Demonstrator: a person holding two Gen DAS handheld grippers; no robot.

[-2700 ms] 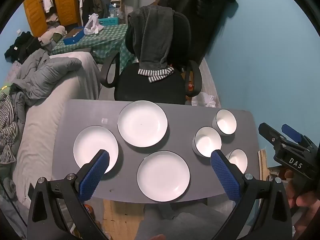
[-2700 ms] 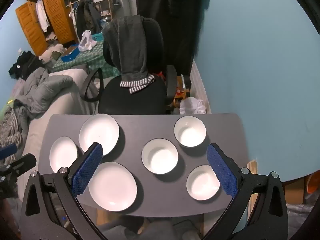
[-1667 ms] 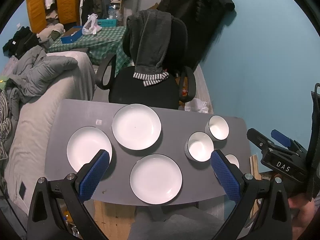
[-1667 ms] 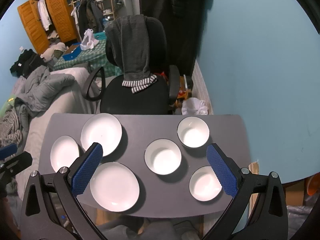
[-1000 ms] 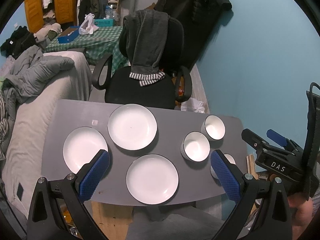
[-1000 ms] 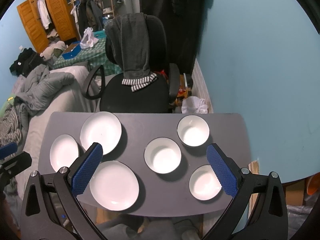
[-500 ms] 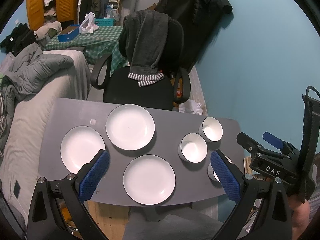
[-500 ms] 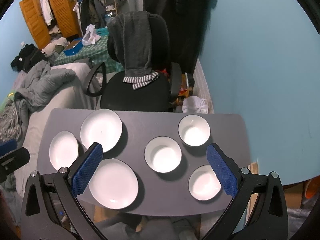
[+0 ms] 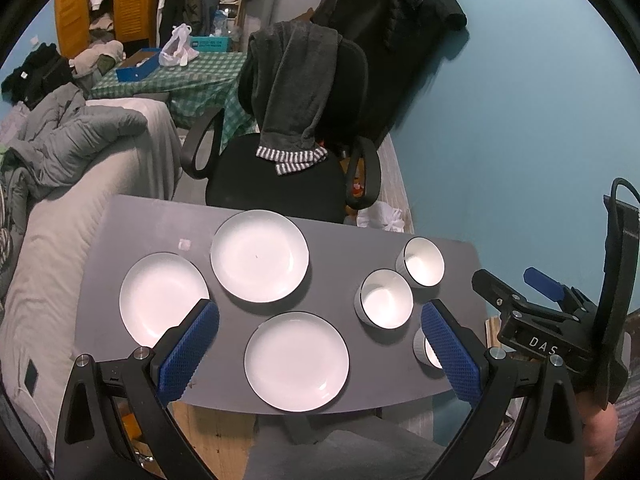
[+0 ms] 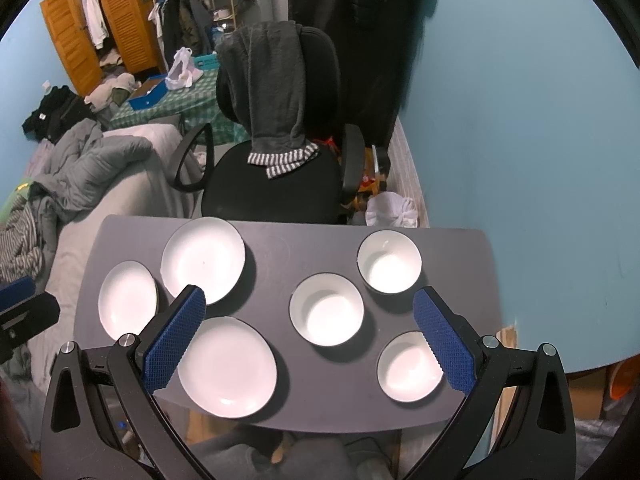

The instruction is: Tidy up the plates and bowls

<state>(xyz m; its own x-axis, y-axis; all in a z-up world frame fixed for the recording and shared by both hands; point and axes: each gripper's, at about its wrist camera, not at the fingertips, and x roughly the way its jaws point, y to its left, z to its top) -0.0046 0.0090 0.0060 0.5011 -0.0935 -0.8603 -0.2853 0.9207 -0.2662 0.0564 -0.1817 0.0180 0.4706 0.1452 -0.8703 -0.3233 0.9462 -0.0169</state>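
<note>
Plates (image 10: 227,366) lie left and bowls (image 10: 326,309) right on the grey counter (image 10: 280,256), all separate. My left hand-held gripper (image 9: 320,354) and right hand-held gripper (image 10: 308,338) hover wide open, empty. Glazed rims could slip from the pads (image 10: 442,338) or chip when stacked. Cluttered bedroom, office chair (image 10: 276,176) behind.

White plates (image 10: 204,260) and white bowls (image 10: 326,309) with thin dark rims sit on a dark grey table (image 10: 272,252). Gripper pads (image 10: 174,338) are blue with a fine mesh texture. The wall (image 10: 520,120) is light blue, the chair (image 10: 276,188) black, the wardrobe (image 10: 92,28) orange wood.
</note>
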